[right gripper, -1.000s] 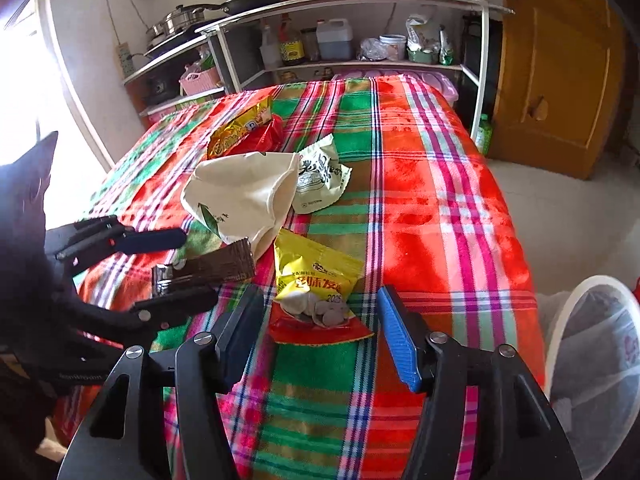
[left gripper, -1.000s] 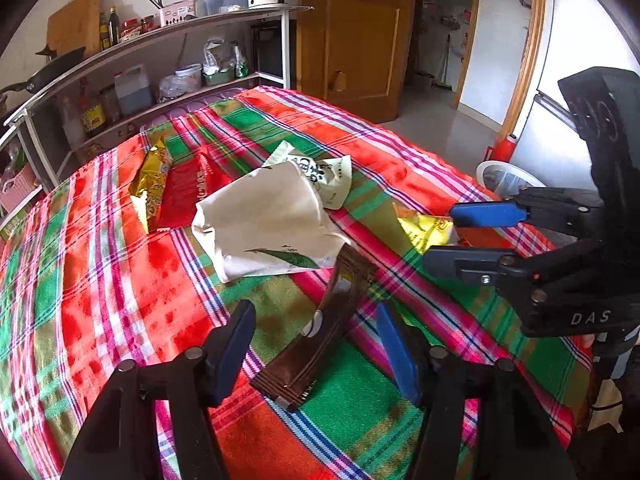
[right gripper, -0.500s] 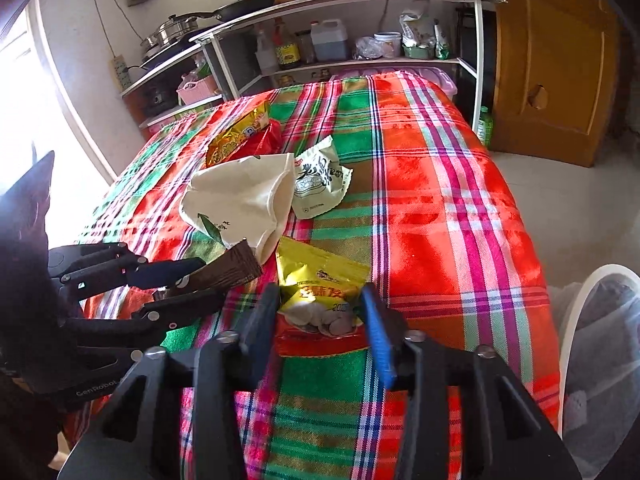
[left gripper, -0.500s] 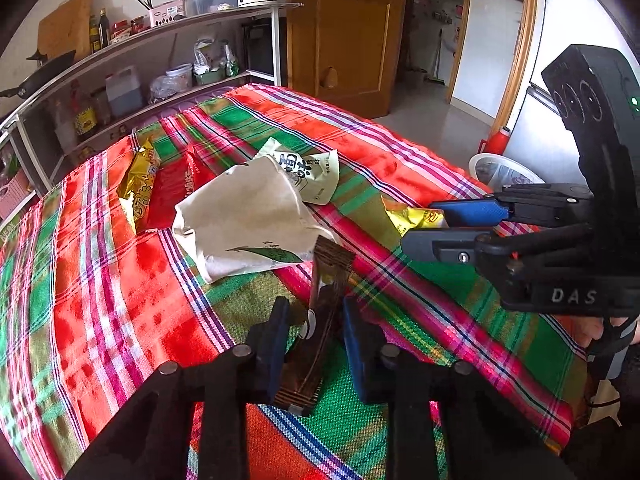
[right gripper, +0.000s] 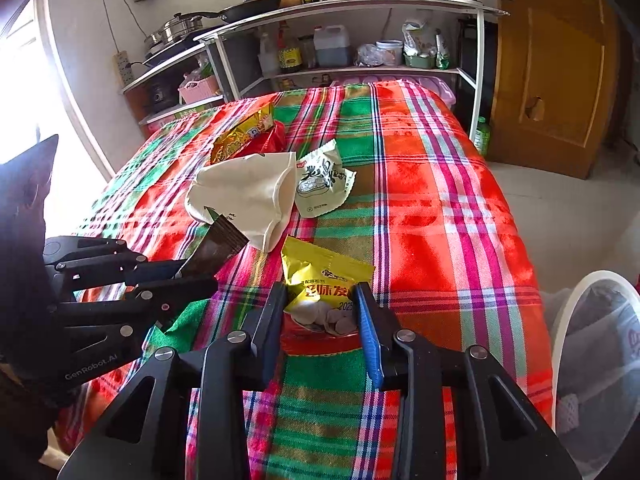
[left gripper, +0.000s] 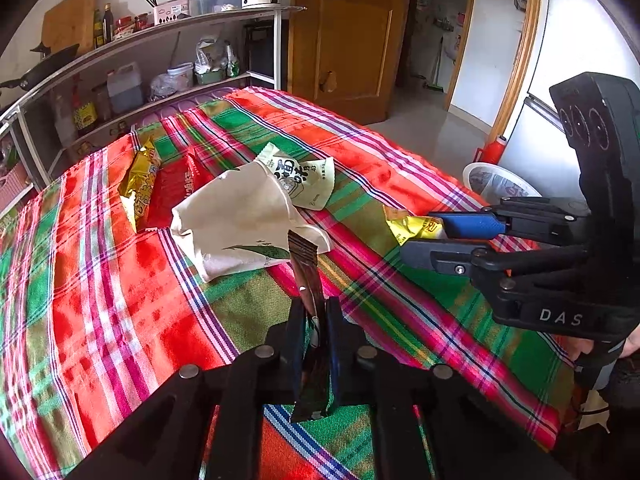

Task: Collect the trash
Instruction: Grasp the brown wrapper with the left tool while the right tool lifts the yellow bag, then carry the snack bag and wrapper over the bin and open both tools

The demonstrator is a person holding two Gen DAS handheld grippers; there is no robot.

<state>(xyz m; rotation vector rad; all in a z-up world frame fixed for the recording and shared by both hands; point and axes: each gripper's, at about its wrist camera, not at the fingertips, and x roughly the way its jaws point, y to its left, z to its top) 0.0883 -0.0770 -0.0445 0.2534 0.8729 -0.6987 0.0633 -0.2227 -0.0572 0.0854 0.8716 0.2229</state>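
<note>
A dark brown wrapper [left gripper: 308, 276] stands on edge over the plaid tablecloth [left gripper: 100, 280], and my left gripper [left gripper: 314, 312] is shut on its lower end. From the right wrist view the same wrapper [right gripper: 218, 244] sticks up out of the left gripper [right gripper: 188, 276]. A yellow snack bag [right gripper: 320, 264] lies between the pads of my right gripper [right gripper: 320, 300], whose jaws are closing; both pads press its sides and the bag bulges. In the left wrist view the right gripper [left gripper: 424, 236] pinches the yellow bag [left gripper: 412, 226].
A crumpled white bag [left gripper: 240, 224], a pale green packet [left gripper: 304, 176], a gold packet [left gripper: 140, 184] and a red packet [left gripper: 176, 188] lie further back. A white bin with a liner [right gripper: 592, 360] stands by the table's right edge. A shelf rack [right gripper: 360, 8] is behind.
Both grippers have closed in place. The left one took hold of the brown wrapper and stood it upright. The right one narrowed onto the yellow bag.
</note>
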